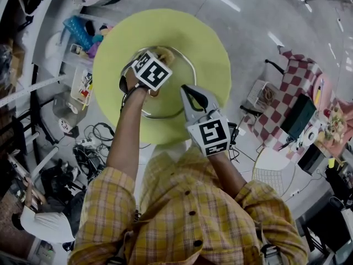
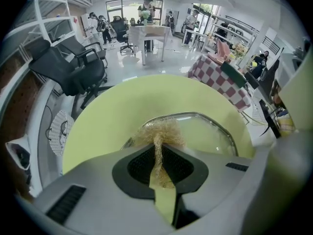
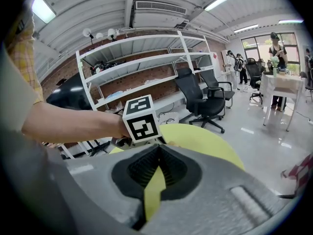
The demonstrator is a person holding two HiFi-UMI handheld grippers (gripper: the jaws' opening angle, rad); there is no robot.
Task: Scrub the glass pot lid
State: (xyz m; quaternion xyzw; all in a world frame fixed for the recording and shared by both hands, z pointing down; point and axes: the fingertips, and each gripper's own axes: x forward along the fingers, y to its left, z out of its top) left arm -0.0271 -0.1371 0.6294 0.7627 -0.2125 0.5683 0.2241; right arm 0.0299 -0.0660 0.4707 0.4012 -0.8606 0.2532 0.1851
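A glass pot lid [image 1: 165, 102] with a metal rim lies on a round yellow-green table [image 1: 212, 43]. My left gripper [image 1: 159, 61] is over the lid's far left part, shut on a tan fibrous scrubber [image 1: 164, 52]. In the left gripper view the scrubber [image 2: 159, 133] bunches out past the jaws of the left gripper [image 2: 159, 146] and rests on the lid [image 2: 208, 131]. My right gripper [image 1: 187, 89] hovers at the lid's right rim, shut, with nothing seen between its jaws. From the right gripper [image 3: 159, 149] I see the left gripper's marker cube [image 3: 142, 119] just ahead.
A checkered-cloth table [image 1: 295, 87] stands to the right. Cables and a power strip [image 1: 91, 142] lie on the floor at the left. Black office chairs [image 2: 73, 67] and metal shelves [image 3: 146, 67] line the wall. People stand at a far white table [image 2: 146, 31].
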